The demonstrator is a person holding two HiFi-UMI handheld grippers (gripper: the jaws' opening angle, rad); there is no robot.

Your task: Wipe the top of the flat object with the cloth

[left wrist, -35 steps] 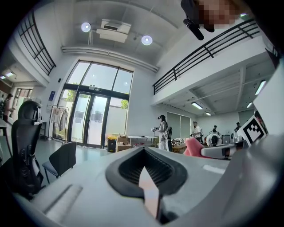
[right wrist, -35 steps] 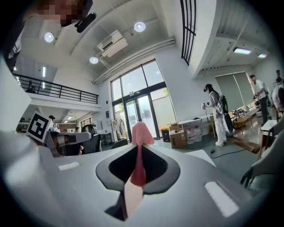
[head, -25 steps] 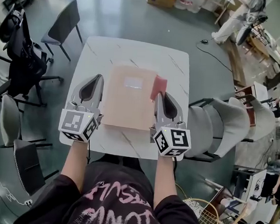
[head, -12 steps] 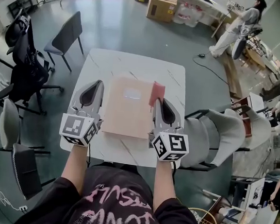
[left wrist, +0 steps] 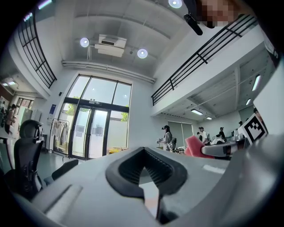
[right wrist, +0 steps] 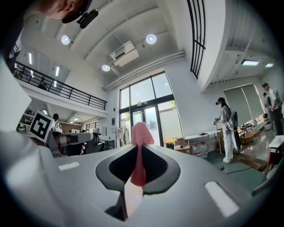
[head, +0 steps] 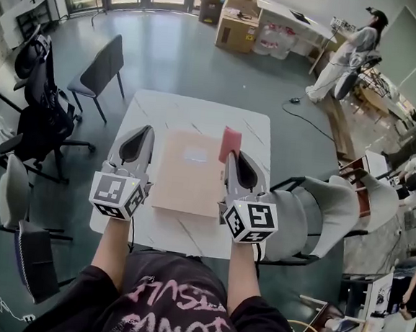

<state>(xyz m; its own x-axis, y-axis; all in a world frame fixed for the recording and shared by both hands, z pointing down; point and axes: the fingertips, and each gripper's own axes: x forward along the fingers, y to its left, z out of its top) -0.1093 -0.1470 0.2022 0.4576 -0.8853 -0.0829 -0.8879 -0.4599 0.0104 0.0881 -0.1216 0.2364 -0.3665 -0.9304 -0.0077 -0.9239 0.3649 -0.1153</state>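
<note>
The flat tan rectangular board (head: 190, 174) lies in the middle of the white marble-patterned table (head: 191, 113), a pale patch near its far end. The pink mesh cloth (right wrist: 141, 146) stands up from the right gripper (head: 231, 155), whose jaws are closed tight on its lower part. In the head view the cloth shows over the board's far right corner; whether it touches the board cannot be told. The left gripper (head: 146, 130) is held along the board's left edge with its jaws pressed together and nothing between them.

A pale grey padded chair (head: 328, 201) stands against the table's right side. On the grey floor (head: 167, 50) to the left are a black office chair (head: 36, 103) and a dark plain chair (head: 101, 65). Farther off are a cardboard box (head: 239, 16) and a standing person (head: 345, 47). Tall glass doors (right wrist: 146, 119) close the high room.
</note>
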